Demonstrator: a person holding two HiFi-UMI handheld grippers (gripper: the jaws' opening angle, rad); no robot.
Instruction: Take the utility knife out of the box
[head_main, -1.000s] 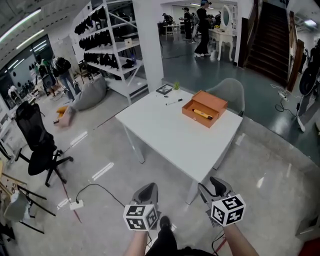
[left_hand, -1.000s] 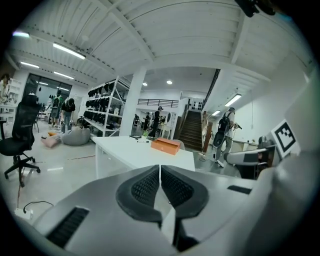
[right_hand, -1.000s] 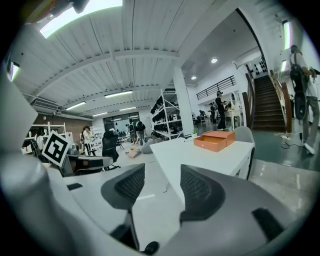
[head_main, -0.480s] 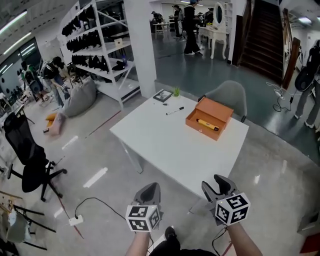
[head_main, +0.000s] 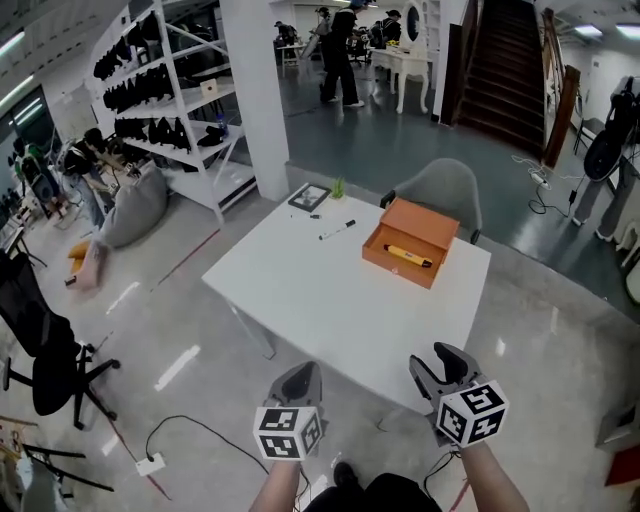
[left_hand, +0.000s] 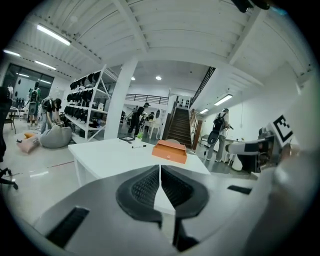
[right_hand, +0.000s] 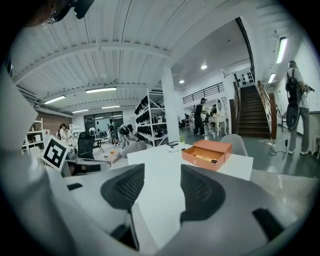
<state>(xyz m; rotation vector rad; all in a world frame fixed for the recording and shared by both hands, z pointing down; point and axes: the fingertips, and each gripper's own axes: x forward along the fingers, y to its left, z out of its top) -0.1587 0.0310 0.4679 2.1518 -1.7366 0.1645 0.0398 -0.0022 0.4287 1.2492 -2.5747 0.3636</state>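
An open orange box (head_main: 410, 244) lies at the far right of the white table (head_main: 310, 290), with a yellow utility knife (head_main: 408, 256) inside it. Both grippers hover low in front of the table's near edge, well short of the box. My left gripper (head_main: 297, 384) has its jaws together and holds nothing. My right gripper (head_main: 440, 371) is open and empty. The left gripper view shows the box (left_hand: 170, 151) side-on beyond the left gripper (left_hand: 160, 172). Past the right gripper (right_hand: 162, 182), the right gripper view shows the box (right_hand: 207, 152) and the knife (right_hand: 204, 158).
A black marker (head_main: 337, 230), a framed picture (head_main: 309, 197) and a small plant (head_main: 339, 187) sit at the table's far side. A grey chair (head_main: 437, 190) stands behind the box. Shelving (head_main: 165, 90) and a pillar (head_main: 252, 95) rise at the left; people stand further back.
The view has come closer to the table and shifted slightly; both grippers keep their places low in the picture, with their jaws as before.
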